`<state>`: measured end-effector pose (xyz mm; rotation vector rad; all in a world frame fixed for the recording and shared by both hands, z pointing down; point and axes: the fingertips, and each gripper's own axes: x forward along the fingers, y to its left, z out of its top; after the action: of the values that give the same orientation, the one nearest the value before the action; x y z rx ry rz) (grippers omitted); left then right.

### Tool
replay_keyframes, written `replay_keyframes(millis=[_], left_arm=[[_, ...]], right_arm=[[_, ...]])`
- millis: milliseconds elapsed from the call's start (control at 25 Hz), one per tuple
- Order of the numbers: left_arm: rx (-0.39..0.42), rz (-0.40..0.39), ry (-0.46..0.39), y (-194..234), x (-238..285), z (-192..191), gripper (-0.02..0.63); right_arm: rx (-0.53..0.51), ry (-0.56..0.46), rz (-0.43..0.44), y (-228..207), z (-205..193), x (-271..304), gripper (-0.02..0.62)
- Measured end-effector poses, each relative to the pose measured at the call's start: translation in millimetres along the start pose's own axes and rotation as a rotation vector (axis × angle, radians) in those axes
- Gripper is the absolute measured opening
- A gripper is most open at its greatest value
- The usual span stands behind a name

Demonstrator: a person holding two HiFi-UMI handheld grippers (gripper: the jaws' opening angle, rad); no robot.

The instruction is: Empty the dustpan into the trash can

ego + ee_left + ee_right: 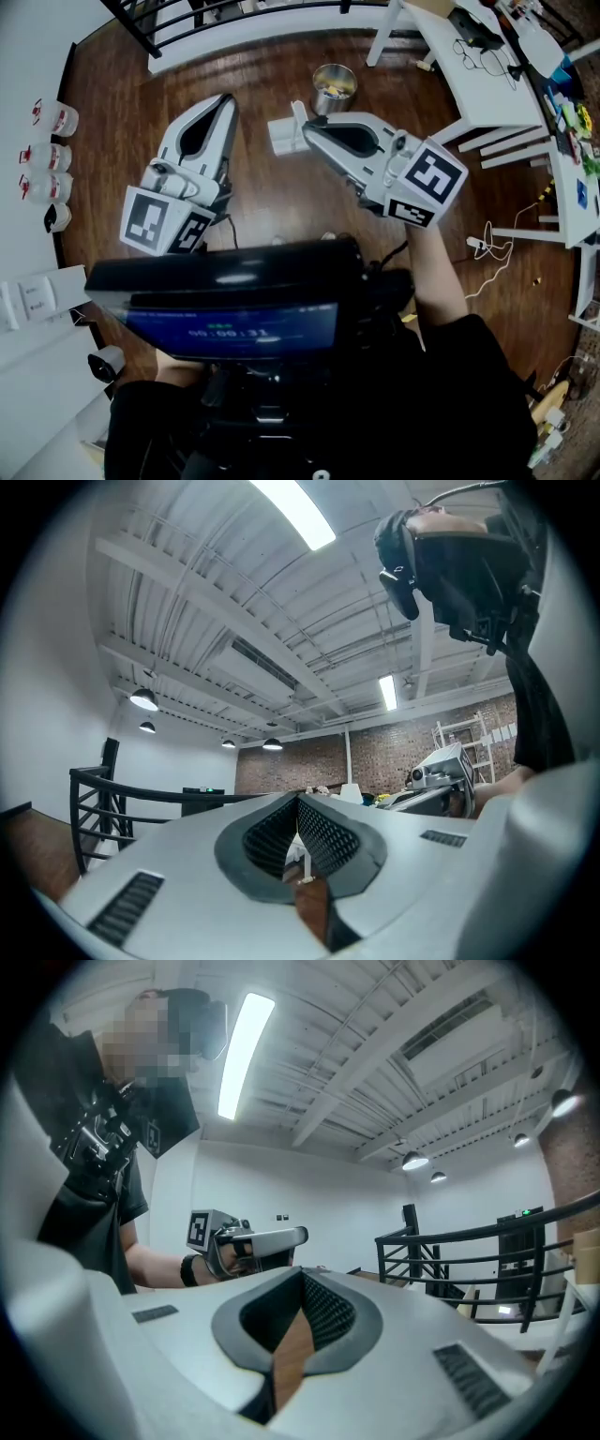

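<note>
Wide brown wooden floor (281,202) fills the head view, with a white table (469,84) at the upper right and a black railing (187,19) along the top. Both grippers are out over the boards, side by side and apart. The left gripper (225,101) has its jaws pressed together with nothing between them; its own view looks up at ceiling beams and lamps. The right gripper (309,131) is the same, jaws fully together, only a strip of floor showing through the slit, nothing gripped. Just past its tip stands the trash can (335,86): a small round metal can, upright, open at the top, with something yellow inside, close to a table leg. Right at that tip, on the floor, sits a small white boxy piece with a raised part at its back, likely the dustpan (281,139); neither gripper has hold of it, and whether the tip touches it I cannot tell.
</note>
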<state>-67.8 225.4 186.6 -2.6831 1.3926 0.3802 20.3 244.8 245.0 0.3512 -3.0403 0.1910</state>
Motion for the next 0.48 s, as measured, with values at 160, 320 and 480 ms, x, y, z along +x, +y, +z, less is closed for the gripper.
replay_keyframes(millis=[160, 320, 480], left_arm=[[0.06, 0.02, -0.001, 3.7, -4.2, -0.3, 0.002], [-0.028, 0.09, -0.054, 8.5, -8.8, 1.4, 0.002], [0.256, -0.053, 0.161, 16.6, -23.7, -18.8, 0.002]], right_arm=[[-0.012, 0.014, -0.007, 2.0, -3.7, 5.7, 0.0], [0.003, 0.01, 0.003, 5.8, -5.2, 11.1, 0.0], [-0.006, 0.007, -0.007, 5.2, -5.7, 12.5, 0.0]])
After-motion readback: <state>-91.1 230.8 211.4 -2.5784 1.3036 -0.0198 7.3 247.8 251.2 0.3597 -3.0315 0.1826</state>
